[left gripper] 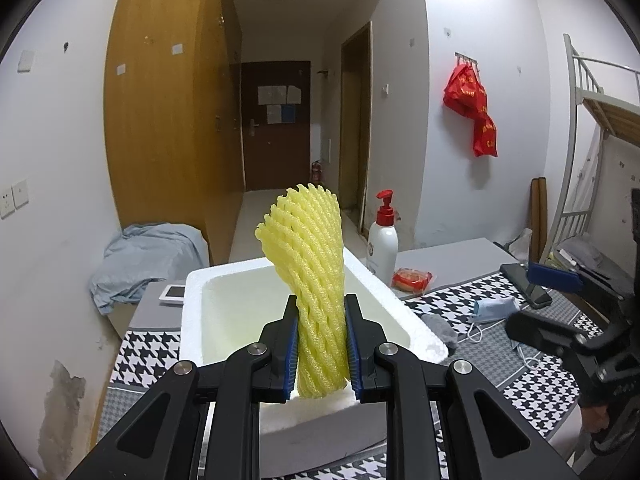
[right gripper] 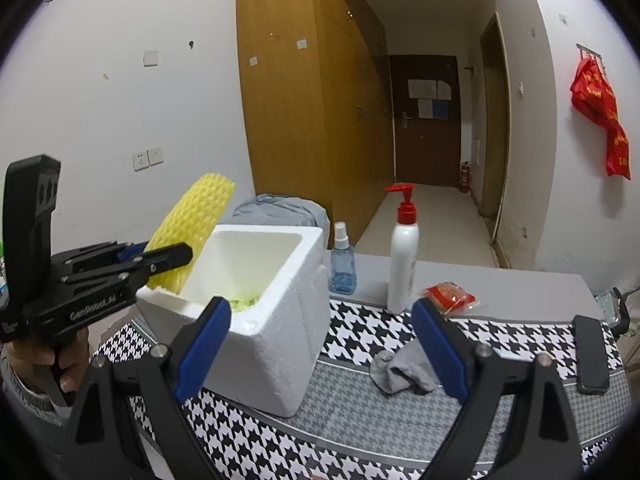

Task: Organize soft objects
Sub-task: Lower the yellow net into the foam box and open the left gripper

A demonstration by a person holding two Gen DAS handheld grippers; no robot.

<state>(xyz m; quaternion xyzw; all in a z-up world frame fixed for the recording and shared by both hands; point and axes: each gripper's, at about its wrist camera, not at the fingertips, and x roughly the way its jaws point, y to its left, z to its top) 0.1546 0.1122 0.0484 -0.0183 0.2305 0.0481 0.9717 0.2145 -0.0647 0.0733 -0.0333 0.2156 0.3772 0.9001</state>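
Blue-padded black jaws of your left gripper (left gripper: 322, 344) are clamped on the lower part of a yellow foam-mesh fruit sleeve (left gripper: 312, 276), which stands up between them and fans out wider at its free top. You hold it above the near rim of the white polystyrene foam box (left gripper: 192, 320), not yet down inside. Judging by how the pads pinch the mesh narrow, it is very light, springy and easily squashed; it should not slip on the ribbed pads, but it will likely bounce back when let go, so release it low in the box.

Your right gripper (right gripper: 320, 344) stands wide apart with nothing between its pads. Just past it a crumpled grey cloth sock (right gripper: 400, 368) lies on the black-and-white houndstooth table mat (right gripper: 360, 328), beside the box and clear of it. It looks limp and light; take it at the bunched middle so it does not trail. In the left wrist view a pale blue face mask (left gripper: 494, 308) lies further along the mat, thin and floppy, best pinched by its folded body, not its loops.
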